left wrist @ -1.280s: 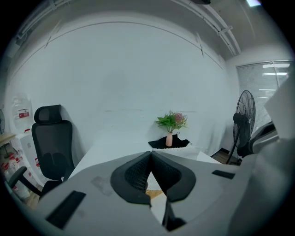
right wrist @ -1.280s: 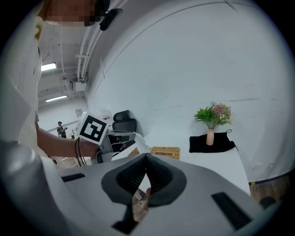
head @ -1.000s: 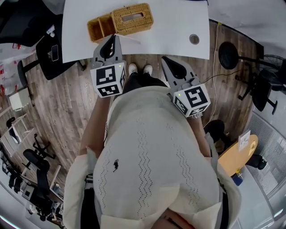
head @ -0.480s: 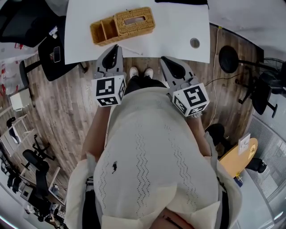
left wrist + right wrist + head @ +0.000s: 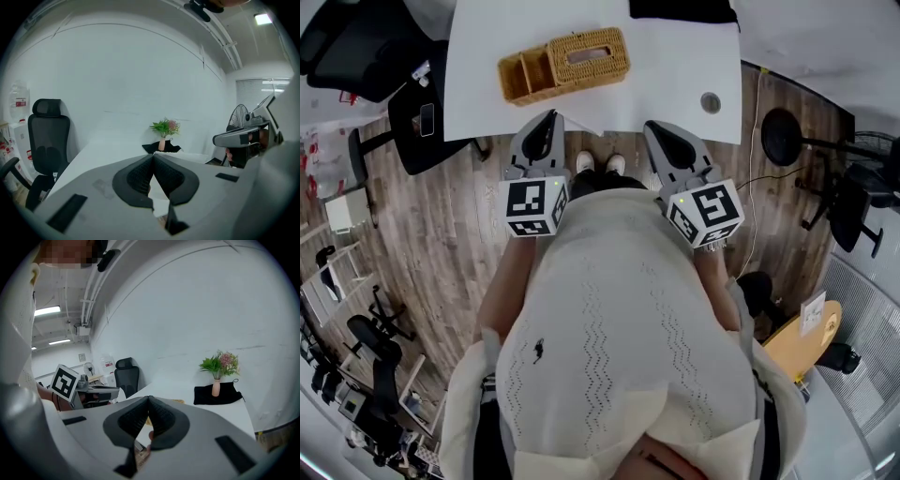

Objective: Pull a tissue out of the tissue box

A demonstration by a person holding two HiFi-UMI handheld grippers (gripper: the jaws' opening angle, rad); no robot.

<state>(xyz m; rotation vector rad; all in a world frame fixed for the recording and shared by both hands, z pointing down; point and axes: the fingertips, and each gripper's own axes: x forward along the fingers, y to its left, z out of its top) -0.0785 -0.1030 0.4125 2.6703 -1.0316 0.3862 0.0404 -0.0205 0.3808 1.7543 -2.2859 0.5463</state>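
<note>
And the left claw [image 5: 546, 120] had eased back over that last second. A moment earlier its tip was right up by the tissue box [image 5: 588, 56]; from the head view it sat at the near edge of the white desk [image 5: 675, 56], apart from the box. The right claw [image 5: 656, 129] hung level with it, near that same edge. The box stood toward the desk's far left, a woven wicker case with an oval slot on top and an open basket compartment [image 5: 523, 79] joined to its left end. Whether a tissue poked up, I couldn't tell. A black cloth [image 5: 682, 9] lay at the far edge.

Over to the left gripper view: the left claw [image 5: 153, 158] was clenched, pad tips meeting, nothing between them. Beyond stood a vase of flowers [image 5: 163, 131], with an office chair [image 5: 47, 136] off to the left.

In the right gripper view the right claw [image 5: 148, 400] was clenched too and empty, with a sliver of wicker showing just past it.
</note>
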